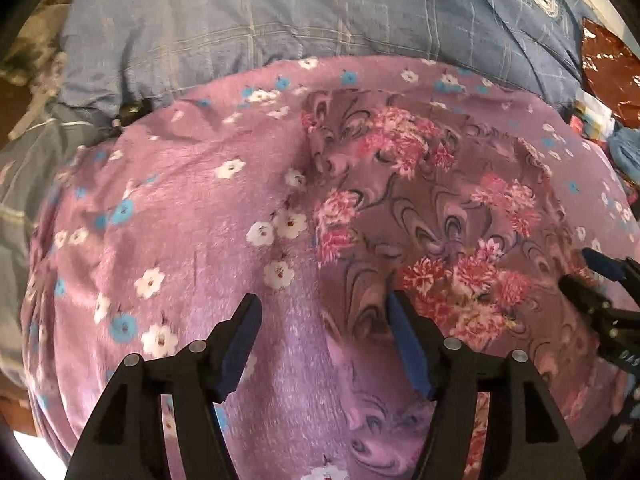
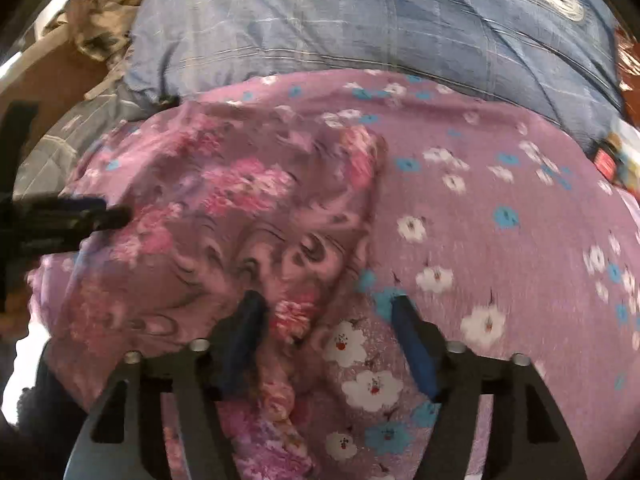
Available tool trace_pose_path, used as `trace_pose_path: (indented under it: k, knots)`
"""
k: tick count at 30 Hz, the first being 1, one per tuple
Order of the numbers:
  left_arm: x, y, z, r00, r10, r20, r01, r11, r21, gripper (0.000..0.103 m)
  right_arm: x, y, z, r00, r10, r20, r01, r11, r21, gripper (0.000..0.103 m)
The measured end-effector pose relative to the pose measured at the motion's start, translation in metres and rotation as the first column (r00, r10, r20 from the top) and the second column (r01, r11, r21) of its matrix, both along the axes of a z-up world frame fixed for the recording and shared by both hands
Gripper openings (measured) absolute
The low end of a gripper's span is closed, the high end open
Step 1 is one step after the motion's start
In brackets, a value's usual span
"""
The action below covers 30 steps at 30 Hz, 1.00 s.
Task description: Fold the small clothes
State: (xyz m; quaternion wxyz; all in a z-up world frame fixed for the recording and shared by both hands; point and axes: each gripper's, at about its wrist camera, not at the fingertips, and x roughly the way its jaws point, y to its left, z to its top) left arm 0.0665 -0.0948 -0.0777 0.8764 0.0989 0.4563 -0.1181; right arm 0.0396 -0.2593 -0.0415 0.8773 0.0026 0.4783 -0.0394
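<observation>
Item one, on my left wrist view: my left gripper (image 1: 320,304) has its jaws spread wide, nothing pinched, over the mauve fleece blanket (image 1: 192,208), with the pink-flowered garment (image 1: 432,216) lying at two o'clock. Item two: my right gripper (image 2: 324,300) is likewise parted, straddling that garment's bunched edge at six o'clock, pads clear. A blue plaid pillow (image 2: 360,20) sits at twelve.

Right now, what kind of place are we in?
Probably a bedroom, working on a bed: a purple floral blanket covers the surface, a blue plaid pillow lies behind it, and a small floral garment sits on top.
</observation>
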Motion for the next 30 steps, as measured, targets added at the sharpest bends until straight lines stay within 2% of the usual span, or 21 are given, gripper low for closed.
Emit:
trace_pose_path:
  k: [4,6,8,10,15,20,26,30]
  knots:
    - [-0.025,-0.013,0.017,0.999,-0.023,0.035,0.02,0.996,0.085,0.065,-0.001,-0.004,0.015,0.996,-0.08,-0.044,0.081,0.997,0.021,0.075]
    - [-0.036,-0.017,0.02,0.998,-0.03,0.064,0.023,0.994,0.109,0.065,-0.008,-0.004,0.03,0.995,-0.084,-0.051,0.083,0.996,-0.018,0.077]
    - [-0.054,-0.018,0.022,0.996,-0.036,0.081,0.026,0.992,0.121,0.065,-0.017,-0.004,0.036,0.993,-0.098,-0.065,0.094,0.994,-0.06,0.089]
    - [-0.069,-0.017,0.021,0.996,-0.043,0.081,0.033,0.991,0.126,0.065,-0.031,-0.006,0.043,0.989,-0.117,-0.087,0.108,0.989,-0.102,0.093]
    - [-0.103,-0.017,0.023,0.992,-0.059,0.115,0.042,0.988,0.149,0.066,-0.078,-0.007,0.048,0.99,-0.096,-0.099,0.085,0.99,-0.113,0.094]
    - [-0.132,-0.02,0.025,0.986,-0.084,0.145,0.068,0.992,0.11,0.066,-0.11,0.003,0.045,0.993,-0.086,-0.083,0.07,0.981,-0.178,0.094]
    - [-0.155,-0.025,0.024,0.982,-0.119,0.147,0.097,0.984,0.147,0.066,-0.109,0.025,0.046,0.997,-0.03,-0.064,0.014,0.971,-0.239,0.094]
    - [-0.162,-0.023,0.02,0.982,-0.138,0.126,0.117,0.98,0.161,0.066,-0.102,0.033,0.044,0.997,-0.014,-0.075,-0.004,0.971,-0.238,0.094]
